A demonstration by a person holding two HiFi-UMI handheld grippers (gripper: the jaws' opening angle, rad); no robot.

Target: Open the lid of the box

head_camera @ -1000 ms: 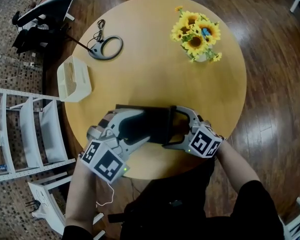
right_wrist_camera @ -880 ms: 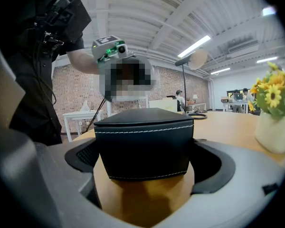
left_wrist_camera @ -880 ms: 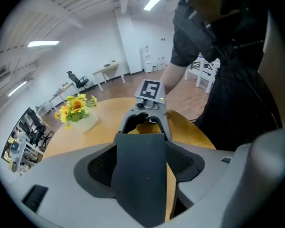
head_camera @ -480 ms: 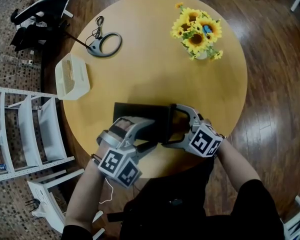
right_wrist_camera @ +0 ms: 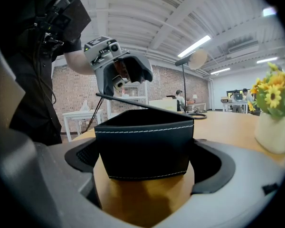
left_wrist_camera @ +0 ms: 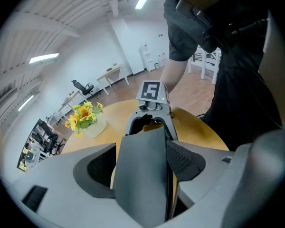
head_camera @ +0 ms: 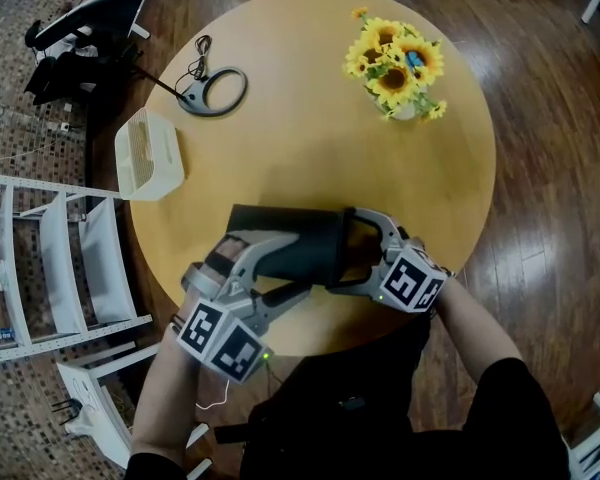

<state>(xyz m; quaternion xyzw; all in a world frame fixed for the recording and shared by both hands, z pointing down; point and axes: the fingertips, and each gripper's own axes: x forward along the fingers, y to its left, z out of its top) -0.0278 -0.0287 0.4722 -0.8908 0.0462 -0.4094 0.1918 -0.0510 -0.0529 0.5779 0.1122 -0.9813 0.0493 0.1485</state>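
Note:
A black stitched box point(head_camera: 290, 248) sits near the front edge of the round wooden table point(head_camera: 310, 138). My right gripper point(head_camera: 338, 250) is shut on the box's right end, one jaw on each long side; the box point(right_wrist_camera: 142, 148) fills the gap between its pads. My left gripper point(head_camera: 265, 268) is at the left end with its jaws spread wide. The lid point(left_wrist_camera: 142, 175) lies between them and leans on one pad. In the right gripper view the lid point(right_wrist_camera: 142, 106) slants up from the box towards my left gripper point(right_wrist_camera: 126, 80).
A vase of sunflowers point(head_camera: 392, 63) stands at the back right. At the left edge of the table are a white slatted device point(head_camera: 150, 155) and a black ring with a cable point(head_camera: 212, 93). A white rack point(head_camera: 60, 258) stands on the floor to the left.
My left gripper pulled back from the box's left end and its jaws spread. The lid has lifted off the box on that side. My right gripper kept its place.

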